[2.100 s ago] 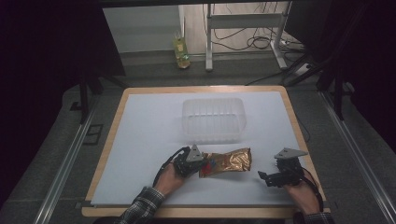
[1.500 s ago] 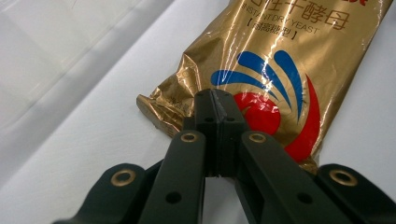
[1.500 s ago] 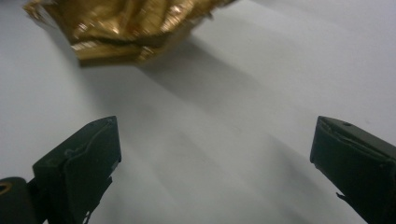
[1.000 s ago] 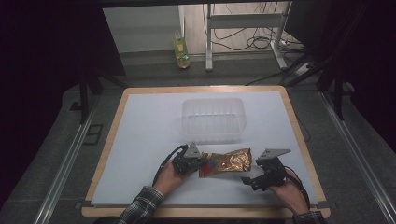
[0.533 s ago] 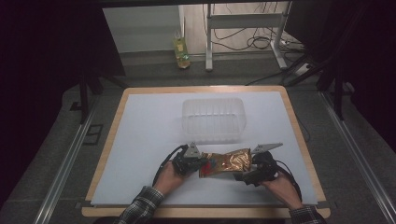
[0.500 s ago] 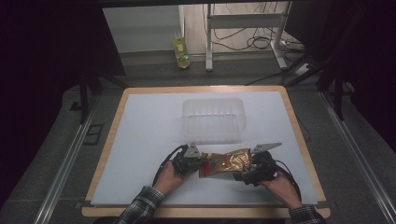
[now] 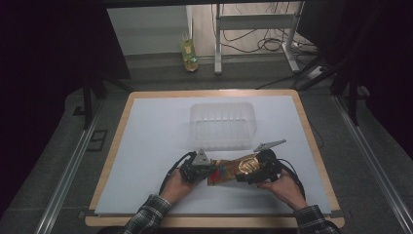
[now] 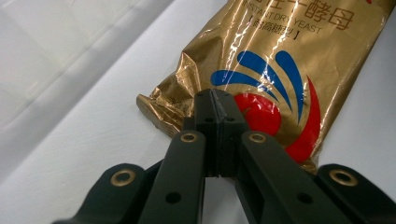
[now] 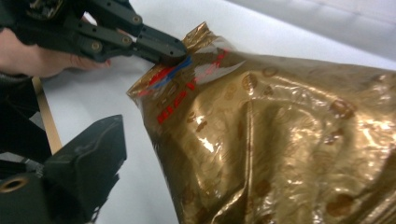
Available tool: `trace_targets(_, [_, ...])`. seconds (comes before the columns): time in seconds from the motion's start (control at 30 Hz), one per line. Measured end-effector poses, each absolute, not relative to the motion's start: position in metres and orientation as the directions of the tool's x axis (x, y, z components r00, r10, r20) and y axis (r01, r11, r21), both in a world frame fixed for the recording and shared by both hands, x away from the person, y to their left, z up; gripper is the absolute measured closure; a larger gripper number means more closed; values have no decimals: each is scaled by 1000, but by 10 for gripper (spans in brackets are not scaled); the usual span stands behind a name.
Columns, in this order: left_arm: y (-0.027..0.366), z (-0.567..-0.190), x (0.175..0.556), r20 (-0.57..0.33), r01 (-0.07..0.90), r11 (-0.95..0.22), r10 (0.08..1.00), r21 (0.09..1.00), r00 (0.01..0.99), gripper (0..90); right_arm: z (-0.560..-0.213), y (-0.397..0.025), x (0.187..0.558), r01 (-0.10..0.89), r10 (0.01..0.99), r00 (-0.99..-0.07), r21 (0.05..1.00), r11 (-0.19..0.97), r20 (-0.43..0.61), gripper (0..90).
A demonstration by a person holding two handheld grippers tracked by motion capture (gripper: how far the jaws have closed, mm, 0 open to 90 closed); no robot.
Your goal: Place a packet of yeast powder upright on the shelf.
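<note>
Table (image 7: 146,146): white top with a wooden rim, taking up most of the high view. Open white surface lay along the 9 o'clock side and across the 12 o'clock end on either side of the tub. Narrower bare strips ran along the 3 o'clock rim and the 6 o'clock rim between the person's sleeves.

Tub (image 7: 222,125): clear ribbed plastic container, just 12 o'clock of table centre, apart from both grippers and from the pouch. Its place matched the earlier frames.

Pouch (image 7: 233,170): gold foil yeast packet with blue and red print, lying flat toward 6 o'clock of centre, long axis running 9 to 3 o'clock. One crimped end was at the left gripper; the other end lay at the right gripper. It lay where it had two seconds before.

Left gripper (image 7: 203,168): at the pouch's 9 o'clock end, held in the left hand (image 7: 178,183). In the left gripper view its jaws were pressed together, pinching the crumpled corner of the foil. Unmoved since the earlier frames.

Right gripper (image 7: 253,171): at the pouch's 3 o'clock end, in the right hand (image 7: 285,185). Two seconds earlier it had stood well off toward the 3 o'clock rim; it had since travelled in to the pouch. In the right gripper view one jaw stood beside the foil; whether the pair was spread or pinching cannot be told.
</note>
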State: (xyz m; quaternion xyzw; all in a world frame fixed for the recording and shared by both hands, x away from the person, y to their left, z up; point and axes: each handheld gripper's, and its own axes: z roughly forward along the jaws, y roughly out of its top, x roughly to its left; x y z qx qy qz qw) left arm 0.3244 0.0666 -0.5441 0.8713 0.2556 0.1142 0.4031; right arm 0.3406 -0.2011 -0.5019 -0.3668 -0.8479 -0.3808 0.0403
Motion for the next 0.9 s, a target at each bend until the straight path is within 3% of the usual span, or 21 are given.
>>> trace_targets(0.03, [67,-544,324,-7,353,-545,537,761,843,896,-499,-200,342,656,600,-722,615,438,343,141])
trace_targets(0.17, [67,-544,324,-4,351,-545,537,762,843,896,-496,-197,344,661,608,-716,612,434,342,216])
trace_targets(0.37, [68,-543,324,18,338,-562,533,755,846,892,-490,-192,349,692,583,-699,600,403,415,414])
trace_targets(0.57, [70,-543,324,10,345,-541,547,767,837,842,-484,-192,351,717,602,-668,596,362,437,556])
trace_targets(0.9, [77,-542,324,-31,350,-487,549,800,835,707,-474,-197,353,750,627,-629,569,336,459,626])
